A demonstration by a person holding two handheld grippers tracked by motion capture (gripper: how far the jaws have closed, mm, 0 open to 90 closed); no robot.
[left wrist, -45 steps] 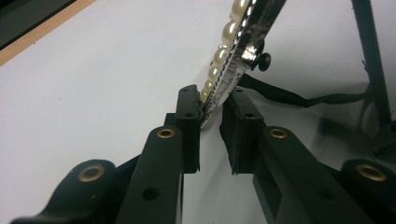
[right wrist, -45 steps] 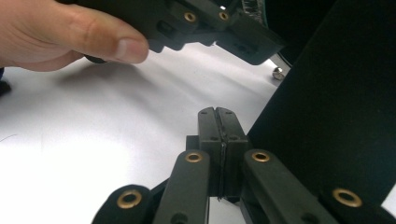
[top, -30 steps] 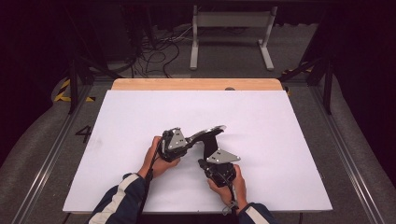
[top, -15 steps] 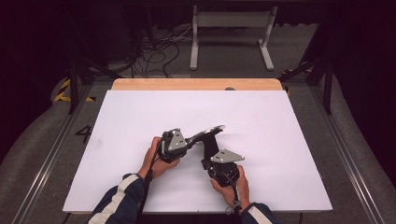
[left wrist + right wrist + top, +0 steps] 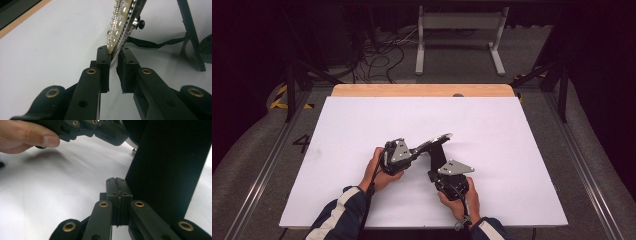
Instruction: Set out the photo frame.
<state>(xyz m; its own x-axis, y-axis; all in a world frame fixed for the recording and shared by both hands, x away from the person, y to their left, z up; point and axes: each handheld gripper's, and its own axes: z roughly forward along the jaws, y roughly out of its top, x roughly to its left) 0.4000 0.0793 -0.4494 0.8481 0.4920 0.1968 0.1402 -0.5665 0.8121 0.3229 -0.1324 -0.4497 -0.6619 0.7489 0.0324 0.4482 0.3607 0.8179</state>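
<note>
Your right gripper (image 5: 439, 159) has slid closer to the pearl-rimmed frame (image 5: 122, 25) (left gripper (image 5: 115, 58) pinching its edge, right jaws shut on its black ribbon (image 5: 119, 220)), so tugging risks toppling it.

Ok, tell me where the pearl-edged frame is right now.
The pearl-edged frame sits clamped at its edge in the left gripper, mid-table in the high view, with the right gripper just beside its black back stand.

Bright even light on the white table (image 5: 512, 150), dark surroundings, soft shadows, gripper views blurred up close
</note>
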